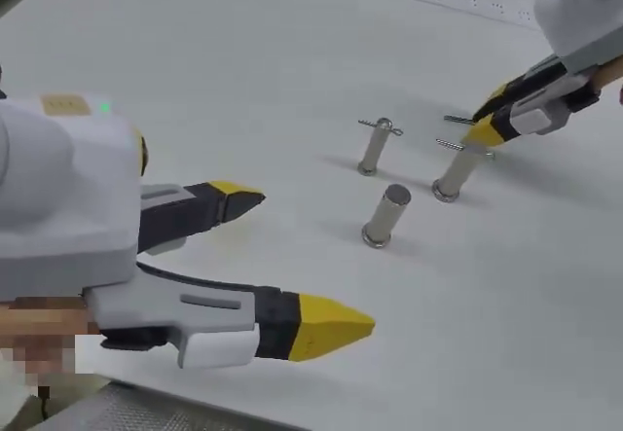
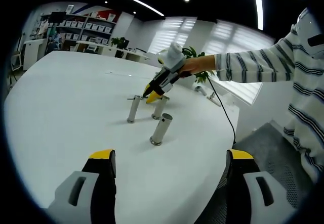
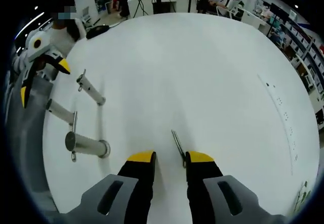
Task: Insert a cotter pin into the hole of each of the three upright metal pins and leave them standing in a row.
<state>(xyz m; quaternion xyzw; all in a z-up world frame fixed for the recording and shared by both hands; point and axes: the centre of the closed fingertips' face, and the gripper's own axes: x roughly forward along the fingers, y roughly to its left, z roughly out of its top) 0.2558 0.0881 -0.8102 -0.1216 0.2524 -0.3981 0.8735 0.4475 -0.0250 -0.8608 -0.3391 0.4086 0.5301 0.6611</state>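
While the job is part done, workbench (image 1: 243, 52): white top, with the work standing towards its far side.
Left gripper (image 1: 297, 262): jaws spread wide and holding nothing, well short of the work. Nothing steadies the target, so a sideways push would likely topple it.
Right gripper (image 3: 170, 157): jaws drawn near each other with a slim gap showing, poised just over the second fitted pin. A careless swing could knock that pin down.
First fitted pin (image 1: 374, 149): upright, with a cotter through its top hole.
Second fitted pin (image 1: 456, 173): upright, also with a cotter through its top hole.
Bare pin (image 1: 386, 215): upright, hole unfilled, nearer the person and out of line with the other two, so the row looks unfinished.
Loose cotter pin (image 3: 177, 144): lies along one jaw's inner edge in the right gripper view. I cannot tell whether it is pinched. If it is only resting there it may slip, and a skewed approach would miss the small hole.
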